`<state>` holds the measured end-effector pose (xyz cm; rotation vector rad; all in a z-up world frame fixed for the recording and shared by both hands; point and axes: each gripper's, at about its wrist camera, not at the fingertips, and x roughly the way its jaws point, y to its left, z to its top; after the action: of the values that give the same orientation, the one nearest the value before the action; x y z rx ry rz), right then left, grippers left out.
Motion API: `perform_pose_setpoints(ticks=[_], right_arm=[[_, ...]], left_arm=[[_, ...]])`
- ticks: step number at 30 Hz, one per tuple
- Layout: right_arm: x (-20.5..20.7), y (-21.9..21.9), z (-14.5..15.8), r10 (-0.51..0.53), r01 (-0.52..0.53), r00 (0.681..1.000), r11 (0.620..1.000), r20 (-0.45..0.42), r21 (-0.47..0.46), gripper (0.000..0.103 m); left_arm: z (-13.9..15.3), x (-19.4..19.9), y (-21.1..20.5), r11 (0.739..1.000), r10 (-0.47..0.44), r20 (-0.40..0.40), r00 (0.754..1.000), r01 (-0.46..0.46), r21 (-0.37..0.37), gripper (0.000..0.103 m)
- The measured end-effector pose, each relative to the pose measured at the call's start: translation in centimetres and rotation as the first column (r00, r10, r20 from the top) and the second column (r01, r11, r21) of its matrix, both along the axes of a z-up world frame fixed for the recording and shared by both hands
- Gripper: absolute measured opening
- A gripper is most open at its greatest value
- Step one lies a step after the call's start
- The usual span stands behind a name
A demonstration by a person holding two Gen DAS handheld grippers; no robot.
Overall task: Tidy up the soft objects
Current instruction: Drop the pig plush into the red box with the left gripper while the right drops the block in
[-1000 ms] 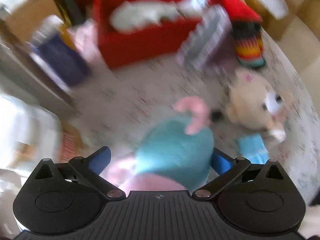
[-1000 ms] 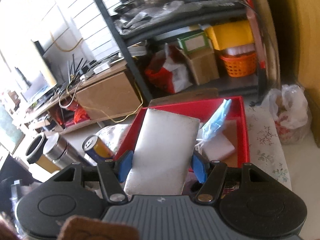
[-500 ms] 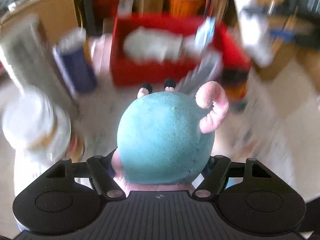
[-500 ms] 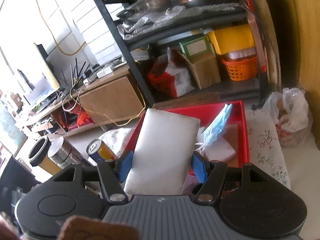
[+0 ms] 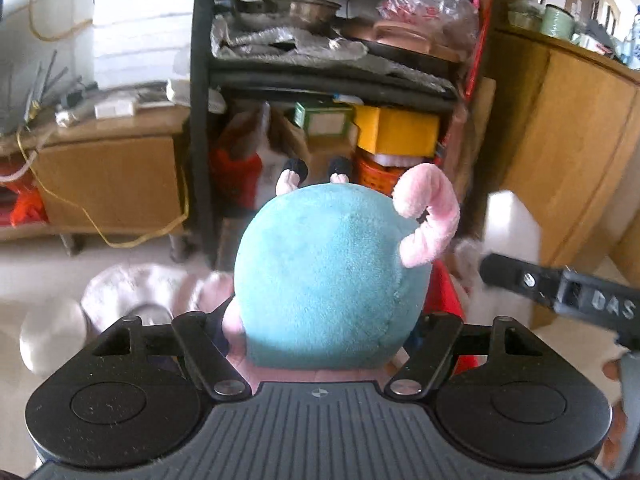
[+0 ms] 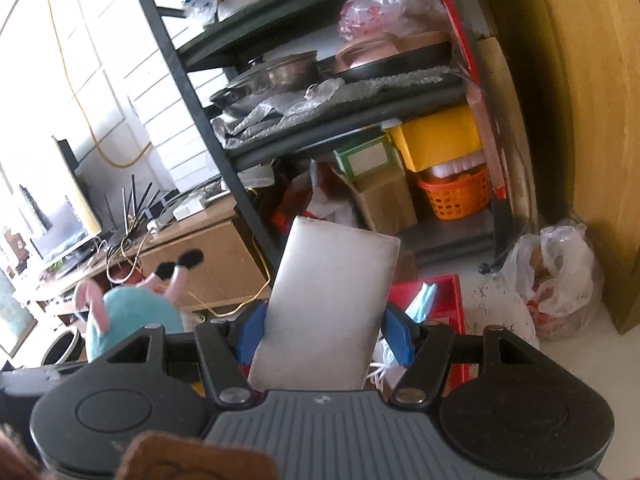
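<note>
While the left gripper [image 5: 320, 320] pinches a round teal plush toy with a curled pink tail [image 5: 328, 280], that toy sits up off the surface in front of the dark metal shelving unit [image 5: 204, 120], its black-tipped pink feet pointing away. Right gripper [image 6: 324, 332] clamps a flat off-white rectangular sponge [image 6: 332, 304], blue pads [image 6: 250, 328] pressed on both edges, sponge standing upright. Red plastic bin [image 6: 444, 300] lies low behind it, light-blue face mask [image 6: 420, 304] inside. Teal plush shows at left in right wrist view.
</note>
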<state>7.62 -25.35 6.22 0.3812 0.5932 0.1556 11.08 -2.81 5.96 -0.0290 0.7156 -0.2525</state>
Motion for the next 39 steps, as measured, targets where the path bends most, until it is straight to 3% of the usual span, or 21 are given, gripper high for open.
perform_pose_setpoints(ticks=[5,16,20,24,29,39], right_arm=[[1.6,0.0,-0.6,-0.011,0.011,1.0,1.0,-0.012,-0.015,0.034],[5.8,-0.1,-3.1,-0.024,0.022,0.999,0.999,-0.047,-0.05,0.034],[7.1,-0.4,-4.1,-0.032,0.03,0.998,0.999,-0.047,-0.037,0.035],[7.8,-0.6,-5.0,-0.061,0.061,0.996,0.998,-0.058,-0.014,0.042],[7.7,-0.9,-5.0,-0.073,0.074,0.994,0.997,-0.078,0.002,0.053],[5.0,-1.6,-2.3,-0.084,0.084,0.995,0.996,-0.055,-0.008,0.056]], left_arm=[[-0.8,2.8,-0.7,1.0,0.006,-0.031,0.999,-0.007,-0.025,0.074],[-2.3,7.1,-1.9,0.999,0.044,-0.053,0.998,-0.044,-0.003,0.075],[-3.0,8.3,-1.8,0.998,0.064,-0.053,0.997,-0.064,-0.004,0.08],[-2.9,8.6,-1.4,0.996,0.083,-0.03,0.996,-0.083,-0.02,0.093],[-2.4,8.2,-1.2,0.996,0.093,-0.032,0.995,-0.094,-0.006,0.095],[-1.5,5.2,-0.9,0.998,0.064,-0.055,0.996,-0.064,0.004,0.097]])
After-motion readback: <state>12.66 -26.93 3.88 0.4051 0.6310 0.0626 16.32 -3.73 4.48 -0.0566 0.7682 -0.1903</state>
